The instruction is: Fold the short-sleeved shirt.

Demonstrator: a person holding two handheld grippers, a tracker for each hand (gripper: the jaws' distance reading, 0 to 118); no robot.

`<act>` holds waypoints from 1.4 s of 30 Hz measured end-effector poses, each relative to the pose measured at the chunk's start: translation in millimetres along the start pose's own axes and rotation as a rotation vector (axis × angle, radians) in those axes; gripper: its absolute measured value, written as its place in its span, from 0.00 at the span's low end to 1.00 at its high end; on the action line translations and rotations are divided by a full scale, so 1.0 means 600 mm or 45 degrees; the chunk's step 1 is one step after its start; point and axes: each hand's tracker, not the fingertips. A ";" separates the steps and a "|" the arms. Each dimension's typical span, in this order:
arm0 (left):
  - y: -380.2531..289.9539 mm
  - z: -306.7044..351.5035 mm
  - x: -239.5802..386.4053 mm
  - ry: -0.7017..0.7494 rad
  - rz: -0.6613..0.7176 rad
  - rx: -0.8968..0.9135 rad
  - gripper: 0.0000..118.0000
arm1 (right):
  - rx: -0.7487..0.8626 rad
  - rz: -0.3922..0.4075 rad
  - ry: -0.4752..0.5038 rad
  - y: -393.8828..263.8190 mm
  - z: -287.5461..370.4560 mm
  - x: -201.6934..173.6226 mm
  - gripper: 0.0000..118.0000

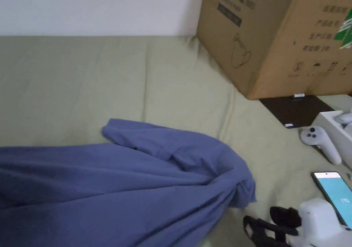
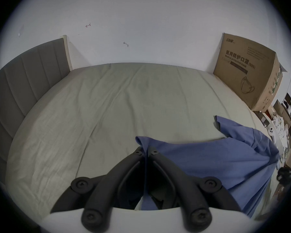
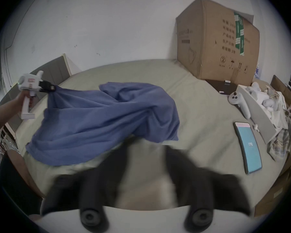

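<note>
A blue short-sleeved shirt [image 1: 137, 182] lies bunched on the green bed sheet [image 1: 86, 79], one sleeve pointing toward the wall. In the left gripper view my left gripper [image 2: 146, 150] is shut on an edge of the shirt [image 2: 208, 161], with cloth running between the jaws. The right gripper view shows the left gripper [image 3: 53, 87] lifting one end of the shirt [image 3: 99, 115] off the bed. My right gripper [image 3: 148, 145] is blurred, its jaws apart just below the shirt's bunched end. In the head view the right gripper [image 1: 263, 218] stands open beside the shirt's right end.
A large cardboard box [image 1: 275, 34] stands at the back right against the wall. To the right lie a dark flat pad [image 1: 295, 110], a white controller [image 1: 319, 141], a white tray [image 1: 335, 124] and a lit phone [image 1: 335, 192]. A grey headboard [image 2: 23, 85] bounds the left.
</note>
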 end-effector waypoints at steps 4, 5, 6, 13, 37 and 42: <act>0.004 -0.011 0.009 0.001 -0.034 -0.003 0.02 | -0.077 0.074 -0.075 0.032 -0.102 0.043 0.89; 0.004 -0.012 0.013 -0.001 -0.040 -0.003 0.02 | -0.104 0.094 -0.083 0.038 -0.122 0.049 0.89; 0.004 -0.025 0.005 -0.011 -0.040 -0.012 0.02 | -0.136 0.103 -0.085 0.044 -0.140 0.055 0.87; 0.006 0.006 0.016 -0.037 -0.026 0.034 0.02 | -0.103 0.070 0.030 0.067 -0.104 0.037 0.03; 0.196 0.657 -0.145 -0.010 0.084 0.682 0.01 | 0.427 0.526 -0.115 0.318 0.513 -0.127 0.03; 0.236 0.627 -0.147 0.048 0.062 0.682 0.01 | 0.419 0.520 -0.131 0.391 0.471 -0.137 0.03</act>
